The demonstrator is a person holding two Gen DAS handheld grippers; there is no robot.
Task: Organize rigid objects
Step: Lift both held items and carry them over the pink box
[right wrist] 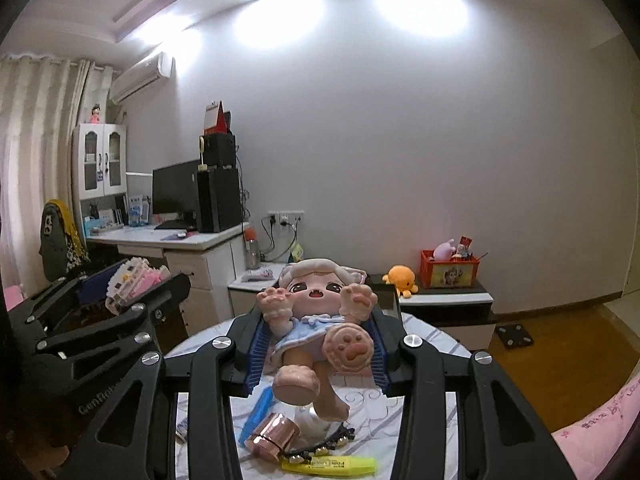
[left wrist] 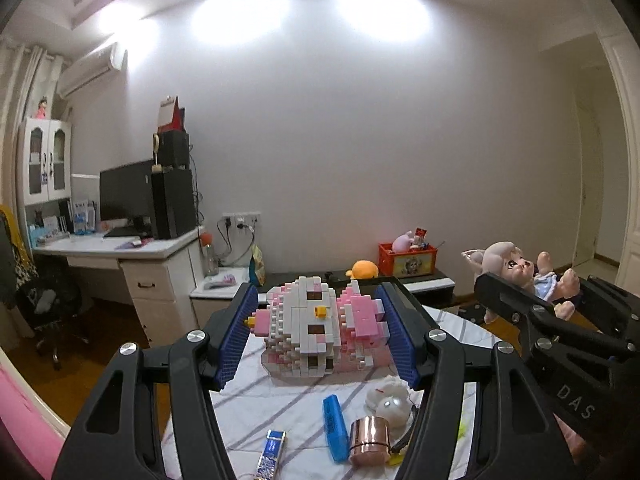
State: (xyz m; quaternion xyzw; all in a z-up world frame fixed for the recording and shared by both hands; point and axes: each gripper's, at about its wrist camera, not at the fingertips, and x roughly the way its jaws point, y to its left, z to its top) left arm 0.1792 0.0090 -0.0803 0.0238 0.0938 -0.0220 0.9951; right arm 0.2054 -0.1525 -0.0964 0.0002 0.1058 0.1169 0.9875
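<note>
One brick figure; one doll; two highlighters; one copper cup

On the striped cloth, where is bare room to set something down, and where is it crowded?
Bare cloth lies left of the blue marker, ahead of the foil packet. Crowded: marker, copper cup and white plush bunch together; the yellow highlighter and studded band lie beside them.

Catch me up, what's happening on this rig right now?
A person holds both grippers in the air above a round table. The left gripper is clamped on a pink-and-white brick-built cat figure; the right gripper is clamped on a plush doll. Still on the tablecloth: a blue highlighter, a copper cup and a yellow highlighter.
</note>
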